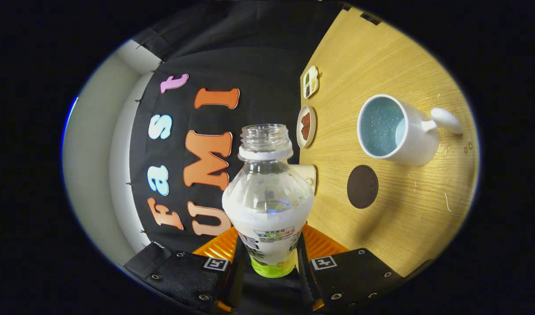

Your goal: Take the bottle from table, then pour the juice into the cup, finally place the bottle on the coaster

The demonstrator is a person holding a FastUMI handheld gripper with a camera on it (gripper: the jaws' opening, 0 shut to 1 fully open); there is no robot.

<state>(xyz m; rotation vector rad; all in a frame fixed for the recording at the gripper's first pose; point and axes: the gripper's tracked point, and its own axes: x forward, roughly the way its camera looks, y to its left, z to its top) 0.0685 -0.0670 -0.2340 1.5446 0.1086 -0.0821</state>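
My gripper (269,247) is shut on a clear plastic bottle (267,192) with a white label and no cap, both fingers pressing its lower body. The whole view is rolled sideways, so the wooden table (407,210) stands like a wall beside the bottle. A white cup (396,131) with a pale blue inside and a side handle stands on the table, beyond the fingers and off to the side of the bottle's open mouth. A round dark brown coaster (362,186) lies on the table between the cup and the bottle.
A small oval dish with brown pieces (306,126) and a small divided tray (310,81) sit along the table's far edge by the black cloth wall. A pale small object (307,173) shows just behind the bottle's shoulder.
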